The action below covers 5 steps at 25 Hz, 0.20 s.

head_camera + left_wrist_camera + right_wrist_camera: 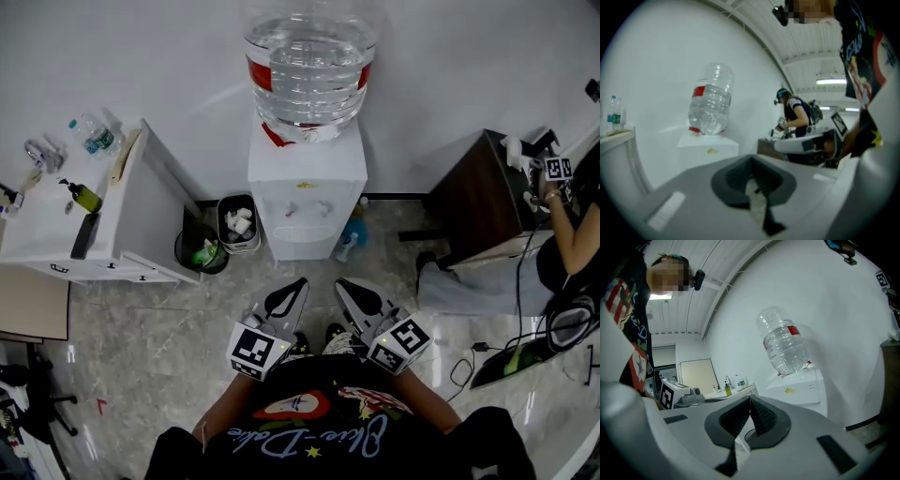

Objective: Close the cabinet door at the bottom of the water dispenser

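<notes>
1. Both claws are held low, close to the person's chest. The left claw [285, 302] has its jaws pressed together on nothing, and so does the right claw [360, 300].
2. Just ahead, untouched, stands the water dispenser [307, 192] with its bottle [309, 66] on top. Its bottom cabinet door cannot be made out from above.
3. A small bin [237, 223] sits at its left, near a white table [56, 234].

marbled floor [141, 328] bears water dispenser [307, 202], grey bin [222, 225], black bin [180, 251], perhaps a bottle [354, 228].
</notes>
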Tool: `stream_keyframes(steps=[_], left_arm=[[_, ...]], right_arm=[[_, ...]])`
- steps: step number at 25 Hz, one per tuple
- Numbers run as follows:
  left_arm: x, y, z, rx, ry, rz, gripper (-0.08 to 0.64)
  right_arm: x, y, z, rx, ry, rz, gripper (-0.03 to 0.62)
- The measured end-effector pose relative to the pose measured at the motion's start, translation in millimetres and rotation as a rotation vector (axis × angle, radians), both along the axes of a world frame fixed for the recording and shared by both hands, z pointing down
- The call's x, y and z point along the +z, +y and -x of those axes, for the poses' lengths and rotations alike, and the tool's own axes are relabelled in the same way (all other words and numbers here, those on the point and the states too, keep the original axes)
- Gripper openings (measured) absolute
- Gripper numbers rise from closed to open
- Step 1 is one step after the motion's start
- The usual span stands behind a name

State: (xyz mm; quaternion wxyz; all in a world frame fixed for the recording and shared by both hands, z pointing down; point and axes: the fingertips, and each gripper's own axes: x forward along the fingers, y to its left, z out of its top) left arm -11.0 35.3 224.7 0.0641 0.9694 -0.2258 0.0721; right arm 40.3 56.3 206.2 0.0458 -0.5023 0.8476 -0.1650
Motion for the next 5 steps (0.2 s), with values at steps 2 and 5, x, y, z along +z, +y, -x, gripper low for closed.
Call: stream_keyframes(steps=[2, 5], left_arm=[[-0.6, 0.8, -0.2, 0.013, 0.002, -0.006, 0.0], [-1.4, 0.9, 0.9, 0.019, 0.02, 0.005, 0.0]], right_arm=[[0.5, 0.6, 1.5, 0.003, -0.006, 0.0, 0.015], [1.6, 1.4, 3.8, 0.009, -0.016, 0.002, 0.015]])
